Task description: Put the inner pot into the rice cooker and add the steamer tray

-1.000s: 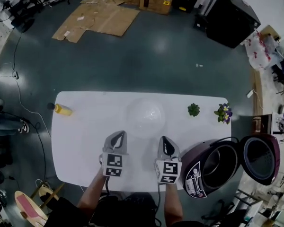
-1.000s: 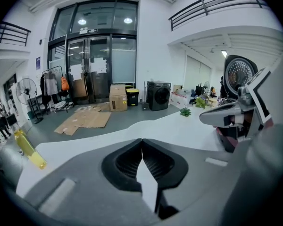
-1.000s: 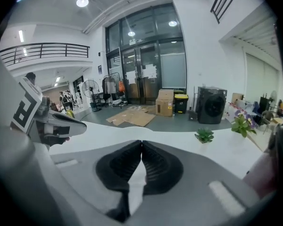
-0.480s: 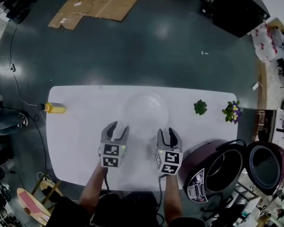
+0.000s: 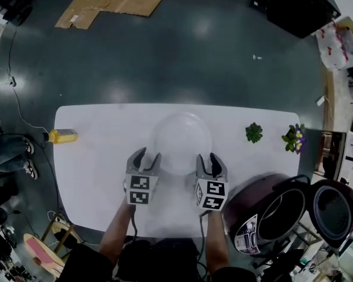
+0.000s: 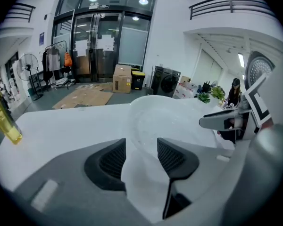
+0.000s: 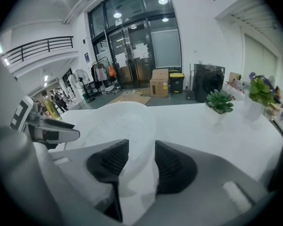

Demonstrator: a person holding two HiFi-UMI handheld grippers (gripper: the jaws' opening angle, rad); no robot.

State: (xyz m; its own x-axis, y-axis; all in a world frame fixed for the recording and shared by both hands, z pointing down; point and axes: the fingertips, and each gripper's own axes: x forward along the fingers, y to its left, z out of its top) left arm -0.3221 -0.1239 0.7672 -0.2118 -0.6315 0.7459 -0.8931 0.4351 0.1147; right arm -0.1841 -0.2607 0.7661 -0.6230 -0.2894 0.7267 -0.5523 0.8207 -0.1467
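head view showed a white table (image 5: 94, 175) with a round, bowl-shaped white steamer tray (image 5: 180, 143) sitting upright at its middle. nothing lay inside the tray; in the left gripper view only fine specks dotted its inner wall. the left gripper (image 5: 147, 156) hovered at the tray's near-left edge and the right gripper (image 5: 209, 158) at its near-right edge, both pointing down and away from the person. each gripper's jaws had just been opening and stood spread apart. the tray's near rim showed through the gap of each pair, and no pad pressed on it; whether the rim actually reached in between the pads could not be told.

at the table's near-right corner stood the dark purple rice cooker (image 5: 247, 207), well apart from the tray, with its lid (image 5: 332, 205) swung open to the right. its round well (image 5: 280, 214) looked dark and held no food; whether the inner pot sat in it could not be told.

a yellow bottle (image 5: 62, 136) lay at the table's left edge. a small green succulent (image 5: 254, 132) and a pot of purple flowers (image 5: 295, 138) stood near the far-right edge.
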